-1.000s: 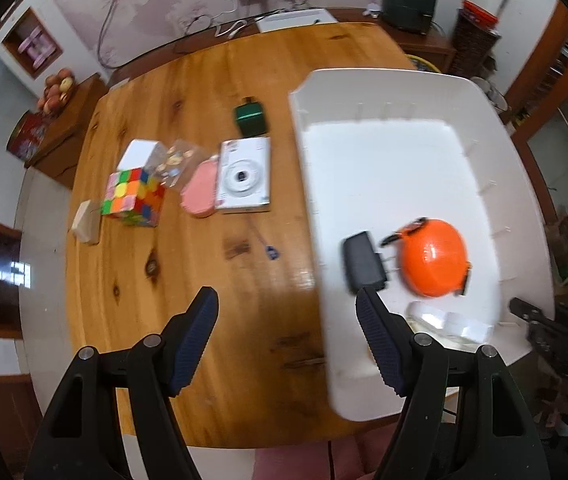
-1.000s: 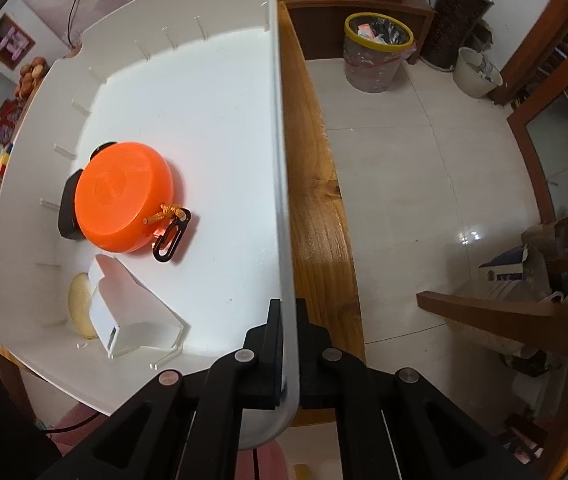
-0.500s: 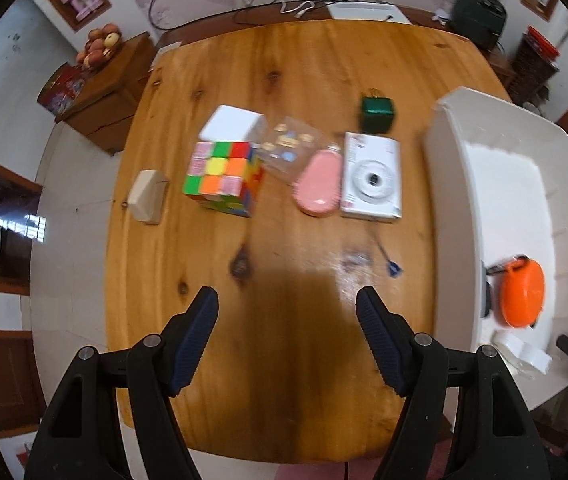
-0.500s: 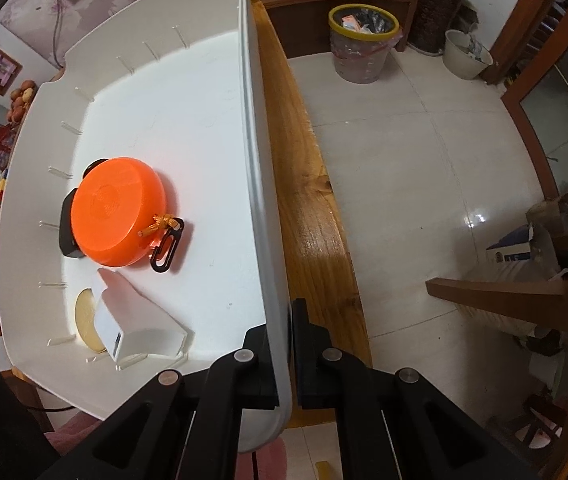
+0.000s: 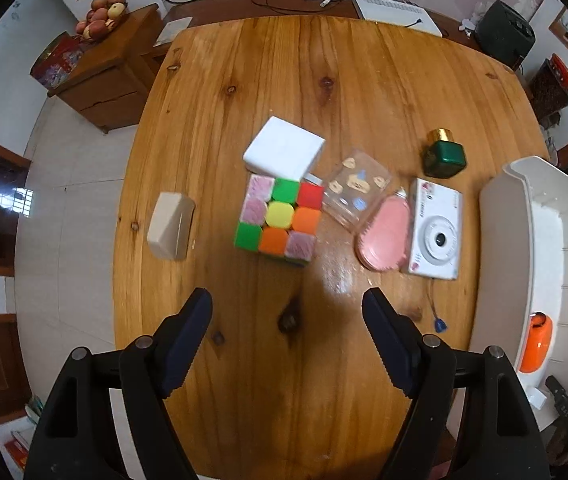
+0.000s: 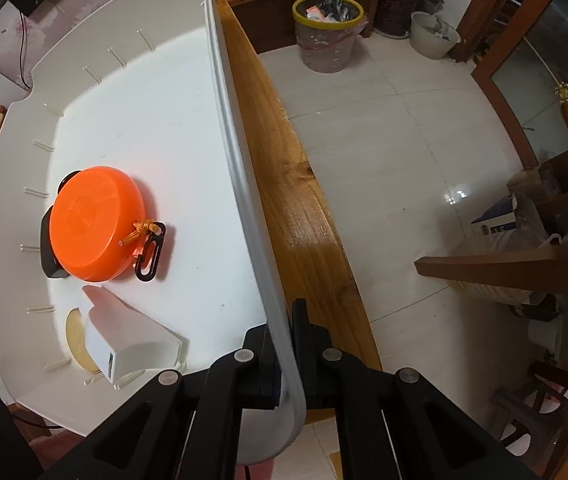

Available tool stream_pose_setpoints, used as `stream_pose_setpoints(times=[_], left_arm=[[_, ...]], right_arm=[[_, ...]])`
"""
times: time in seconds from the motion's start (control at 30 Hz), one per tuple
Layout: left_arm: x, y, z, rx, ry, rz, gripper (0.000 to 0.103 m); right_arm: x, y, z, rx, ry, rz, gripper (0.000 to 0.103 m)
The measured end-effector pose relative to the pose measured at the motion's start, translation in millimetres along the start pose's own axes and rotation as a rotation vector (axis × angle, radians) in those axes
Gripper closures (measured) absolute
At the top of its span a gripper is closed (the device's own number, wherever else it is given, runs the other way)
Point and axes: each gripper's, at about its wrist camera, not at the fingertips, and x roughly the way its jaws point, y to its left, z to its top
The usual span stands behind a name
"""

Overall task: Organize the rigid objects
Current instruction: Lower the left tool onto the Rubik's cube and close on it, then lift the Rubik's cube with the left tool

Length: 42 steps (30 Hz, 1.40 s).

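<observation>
right gripper [image 6: 284,344] is pinched on the near wall of the white bin [image 6: 244,184], one finger inside and one outside. i judge this grip is there to steady the bin on the counter [image 6: 296,208] edge, so it does not slide while things are dropped in. the bin lies mostly to the left of this gripper. in it, ahead and left: an orange disc [image 6: 96,224] with a black clip, lying on a dark block, and nearer to me a white box [image 6: 128,344] partly over a tan round piece.

left gripper [image 5: 286,332] hangs over bare wood, pointing down, jaws spreading, nothing between them. widening makes sense to me if the next pick is a broad one.

ahead of the left gripper, still on the counter:
- cube [image 5: 278,218], straight ahead, nearest; a white box [image 5: 284,152] touches its far side.
- beige block [image 5: 170,226], ahead and left, apart from the rest.
- clear case [image 5: 356,190], pink oval [image 5: 384,238] and camera [image 5: 436,232], ahead and right, packed side by side; the oval overlaps the case edge and touches the camera.
- green bottle [image 5: 444,156], beyond the camera, standing alone.

the bin rim is at the far right of this view, well apart from the cube.

judgement: sorting is part done; six pieces remain outside. the cube looks the easy next grasp, flat sides, free on left and near faces.
</observation>
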Motion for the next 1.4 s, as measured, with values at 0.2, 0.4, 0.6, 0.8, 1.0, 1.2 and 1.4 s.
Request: stream_pose_setpoints(times=[0.2,0.4,0.6,0.8,1.0,1.2,1.4], left_arm=[[19,11,17,0.025,0.039,-0.014,0.023],[32,14,28,0.065,0.067,-0.036,0.023],[44,13,38,0.079,0.085,-0.038,0.023],[59,18,49,0.057,0.118,-0.056,0.023],[69,20,59,0.067,0.126,-0.058,0.023],[79,23,67,0.065,0.142,-0.072,0.027],[91,27,82,0.06,0.153,-0.104,0.041]], right_arm=[[-1,0,-4,0.018,-0.013,-0.01,0.098],[-3,0,-9,0.041,-0.033,-0.016,0.097],[-3,0,-9,0.062,-0.039,-0.024,0.096],[-2,3,-8,0.075,-0.046,-0.043,0.095],[1,6,-4,0.059,-0.028,-0.069,0.094],[5,8,-2,0.063,-0.014,-0.085,0.092],[6,7,-2,0.059,-0.016,-0.083,0.092]])
